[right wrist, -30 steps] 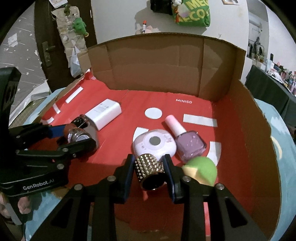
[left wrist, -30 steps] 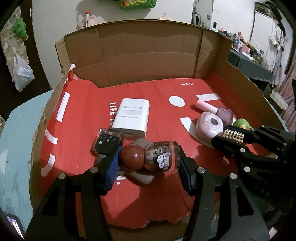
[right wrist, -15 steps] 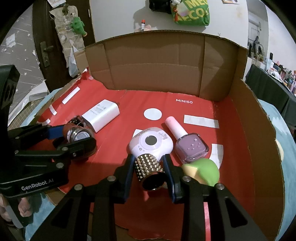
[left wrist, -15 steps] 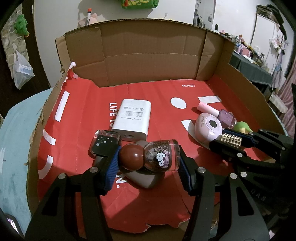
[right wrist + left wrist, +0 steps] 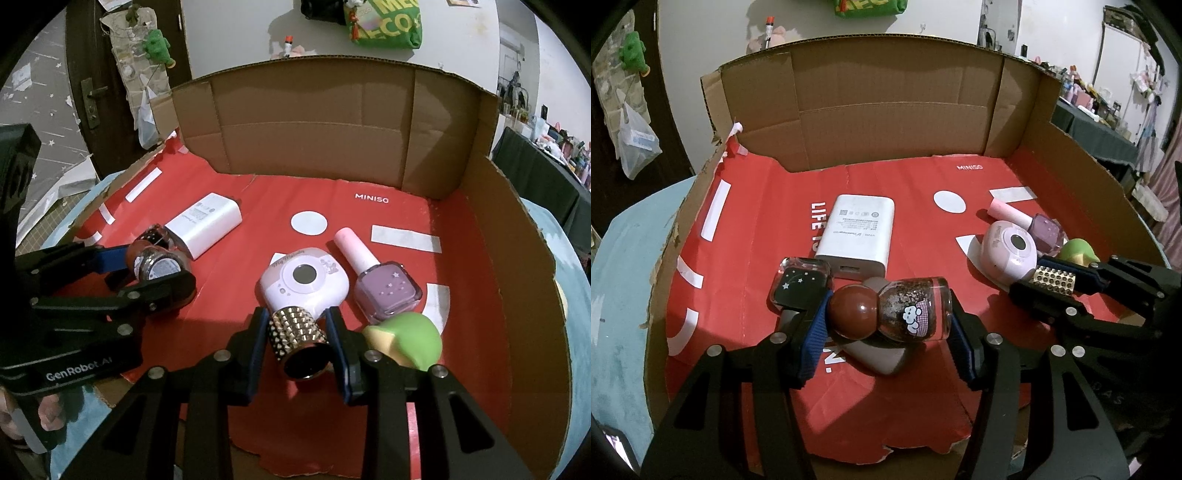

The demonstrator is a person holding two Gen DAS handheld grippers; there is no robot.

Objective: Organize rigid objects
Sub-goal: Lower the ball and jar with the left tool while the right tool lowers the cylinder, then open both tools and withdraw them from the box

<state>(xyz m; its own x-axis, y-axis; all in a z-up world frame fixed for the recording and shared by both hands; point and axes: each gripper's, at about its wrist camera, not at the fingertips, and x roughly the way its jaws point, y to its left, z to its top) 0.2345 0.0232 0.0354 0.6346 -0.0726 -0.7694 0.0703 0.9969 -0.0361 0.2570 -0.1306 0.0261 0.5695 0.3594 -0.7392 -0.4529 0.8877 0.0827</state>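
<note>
Both claws hold a small thing low over the red floor of the box [image 5: 886,122].

In the left wrist view the box walls stand at 9, 12 and 3 o'clock; free floor lies at 10 and 12 o'clock. The charger [image 5: 858,229] sits just beyond the left claw [image 5: 888,317], which grips the bottle [image 5: 890,312] end to end. The right claw [image 5: 297,338] is clamped on the studded cap [image 5: 299,341], with the pink case [image 5: 304,280] touching at 12 o'clock and the green sponge [image 5: 410,343] at 3. I judge it best to set each down slowly, with space around.
</note>
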